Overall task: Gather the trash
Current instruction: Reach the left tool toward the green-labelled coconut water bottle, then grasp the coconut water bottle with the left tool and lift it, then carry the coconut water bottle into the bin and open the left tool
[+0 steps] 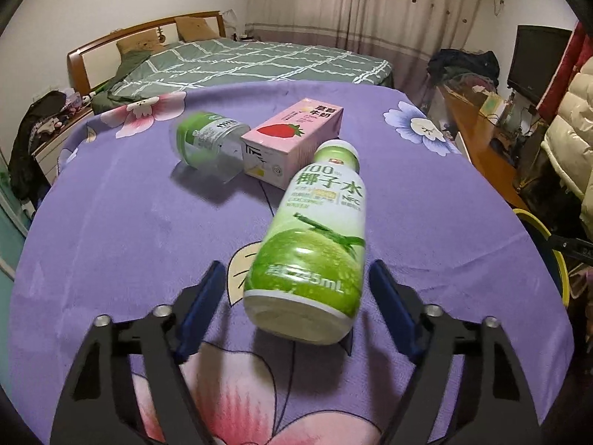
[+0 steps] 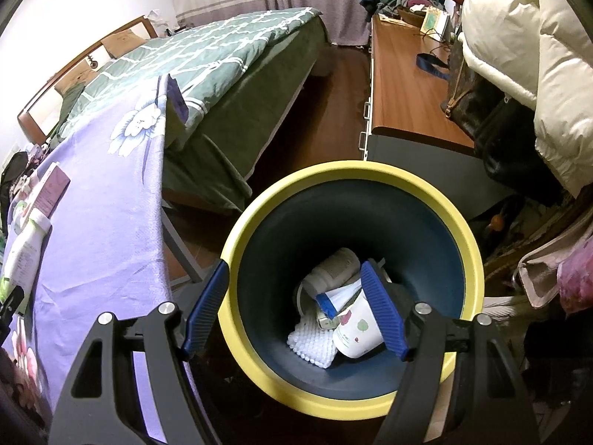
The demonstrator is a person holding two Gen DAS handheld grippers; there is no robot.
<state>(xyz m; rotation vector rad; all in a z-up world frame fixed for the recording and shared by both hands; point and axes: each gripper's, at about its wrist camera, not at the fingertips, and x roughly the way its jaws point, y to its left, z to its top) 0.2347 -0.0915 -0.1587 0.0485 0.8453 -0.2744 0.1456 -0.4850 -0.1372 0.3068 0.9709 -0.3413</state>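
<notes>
My left gripper (image 1: 296, 289) has its jaws spread wide, gripping nothing — the green bottle (image 1: 315, 237) lies between them with its base toward me, closer to the right jaw than the left. If I close from here, the right jaw would likely touch first and roll the bottle sideways on the soft purple cloth of the counter (image 1: 111, 230), since it is round and looks empty and light. Its cap end rests against the pink carton (image 1: 292, 141) ahead of the jaws, so a push forward could shove the carton into the clear bottle (image 1: 207, 144) ahead and to the left, and scatter all three.

My right gripper (image 2: 294, 307) is also released, jaws apart, holding nothing. It hangs above the bin (image 2: 259, 207); the left jaw sits over the yellow rim, the right one over the inside, where a paper cup (image 2: 355, 330), a white bottle (image 2: 335, 267) and other scraps already lie. Lowering here could knock the rim and tip the bin — it stands just beside the counter's edge.
</notes>
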